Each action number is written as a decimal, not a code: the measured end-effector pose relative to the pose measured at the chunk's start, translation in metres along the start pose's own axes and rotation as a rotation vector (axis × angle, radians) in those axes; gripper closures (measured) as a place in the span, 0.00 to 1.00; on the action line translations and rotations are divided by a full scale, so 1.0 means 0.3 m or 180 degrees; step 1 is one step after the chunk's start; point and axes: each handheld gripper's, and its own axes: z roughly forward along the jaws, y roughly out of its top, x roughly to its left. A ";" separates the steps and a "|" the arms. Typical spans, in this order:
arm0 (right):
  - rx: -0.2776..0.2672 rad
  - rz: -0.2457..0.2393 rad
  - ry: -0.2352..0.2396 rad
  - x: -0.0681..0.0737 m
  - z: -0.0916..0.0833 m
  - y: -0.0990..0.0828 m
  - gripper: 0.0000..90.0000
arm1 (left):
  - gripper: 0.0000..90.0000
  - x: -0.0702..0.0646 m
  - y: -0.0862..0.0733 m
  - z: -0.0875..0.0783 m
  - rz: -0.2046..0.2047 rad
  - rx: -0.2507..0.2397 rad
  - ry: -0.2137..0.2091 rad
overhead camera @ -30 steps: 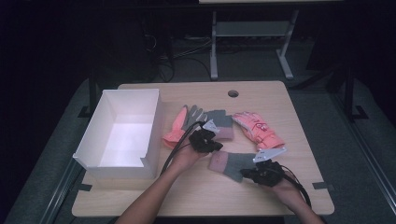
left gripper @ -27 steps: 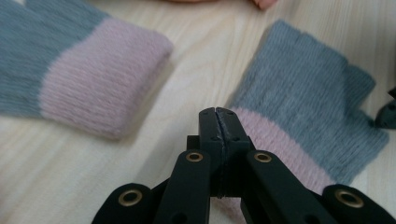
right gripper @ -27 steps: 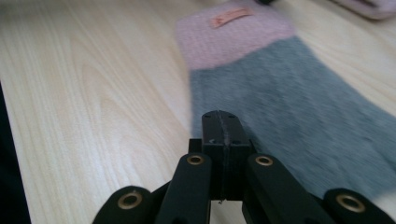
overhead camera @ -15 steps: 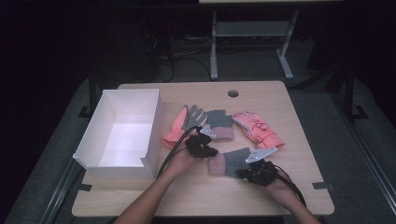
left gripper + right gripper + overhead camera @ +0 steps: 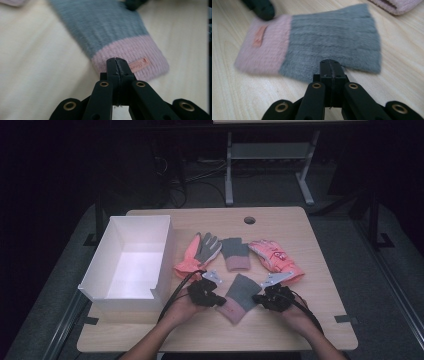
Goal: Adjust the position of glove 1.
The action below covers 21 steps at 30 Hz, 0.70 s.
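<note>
Grey-pink mitten on table, both jaws closed, seemingly touching

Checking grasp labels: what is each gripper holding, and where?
Neither visibly grips anything: left gripper shut at the grey knitted mitten's pink cuff; right gripper shut at its grey edge.

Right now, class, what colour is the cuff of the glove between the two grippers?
Pale pink cuff on a grey glove, clearest in the left gripper view.
</note>
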 end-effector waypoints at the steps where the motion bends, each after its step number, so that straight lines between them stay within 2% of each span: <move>1: 0.0003 -0.0003 -0.0007 0.000 0.003 0.003 1.00 | 0.99 -0.008 -0.003 0.001 0.0002 0.0005 -0.0039; 9: -0.0037 0.0033 -0.0071 -0.030 0.046 0.056 1.00 | 1.00 -0.053 0.000 0.024 0.0048 0.0011 -0.0199; 14: -0.0083 0.0029 -0.0059 -0.040 0.082 0.092 1.00 | 0.99 -0.095 0.012 0.059 0.0126 -0.0015 -0.0397; 17: -0.0108 -0.0013 -0.0108 -0.033 0.086 0.104 1.00 | 0.99 -0.105 0.022 0.060 0.0177 -0.0043 -0.0353; 19: -0.0178 0.0005 -0.0106 -0.030 0.060 0.102 1.00 | 0.99 -0.097 0.026 0.044 0.0196 -0.0085 -0.0298; 21: -0.0227 0.0055 -0.0065 -0.021 0.019 0.090 1.00 | 0.99 -0.078 0.028 0.026 0.0160 -0.0130 -0.0213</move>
